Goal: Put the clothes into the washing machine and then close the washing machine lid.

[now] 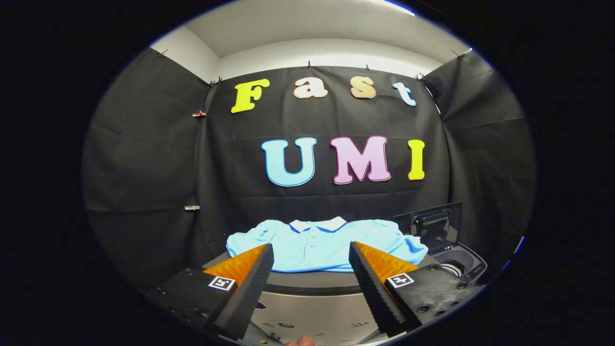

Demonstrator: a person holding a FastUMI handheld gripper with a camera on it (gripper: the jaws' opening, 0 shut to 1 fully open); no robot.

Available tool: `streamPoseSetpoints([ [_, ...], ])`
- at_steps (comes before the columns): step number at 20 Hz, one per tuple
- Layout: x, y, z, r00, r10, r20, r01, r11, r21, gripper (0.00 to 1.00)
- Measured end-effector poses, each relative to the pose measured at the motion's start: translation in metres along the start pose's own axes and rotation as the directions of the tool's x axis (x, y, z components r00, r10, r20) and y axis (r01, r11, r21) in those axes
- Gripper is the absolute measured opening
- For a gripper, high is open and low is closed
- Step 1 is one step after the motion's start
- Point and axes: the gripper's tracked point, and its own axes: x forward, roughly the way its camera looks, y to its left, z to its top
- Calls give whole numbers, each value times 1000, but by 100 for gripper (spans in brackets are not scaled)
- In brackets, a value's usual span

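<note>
A light blue polo shirt with a white collar lies spread flat on a dark surface, just beyond my fingers. My gripper is open, with nothing between its fingers, and hovers short of the shirt's near hem. To the right of the shirt stands a small dark washing machine. Its lid is raised upright and the round drum opening shows below it.
The shirt rests on the top of a grey appliance-like unit whose front face drops away below my fingers. Black cloth walls close in behind and on both sides. A fingertip shows at the very bottom.
</note>
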Motion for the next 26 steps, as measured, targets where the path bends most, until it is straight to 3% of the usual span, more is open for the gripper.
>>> streamPoseSetpoints([
  [9, 20, 1, 10, 1000, -2, -4, 3, 1000, 14, 98],
  [17, 71, -7, 27, 999, -34, -39, 35, 999, 37, 98],
  [21, 106, -12, 18, 991, -61, -116, 58, 998, -31, 98],
  [26, 146, -3, 0, 975, -42, -219, 27, 997, -70, 99],
])
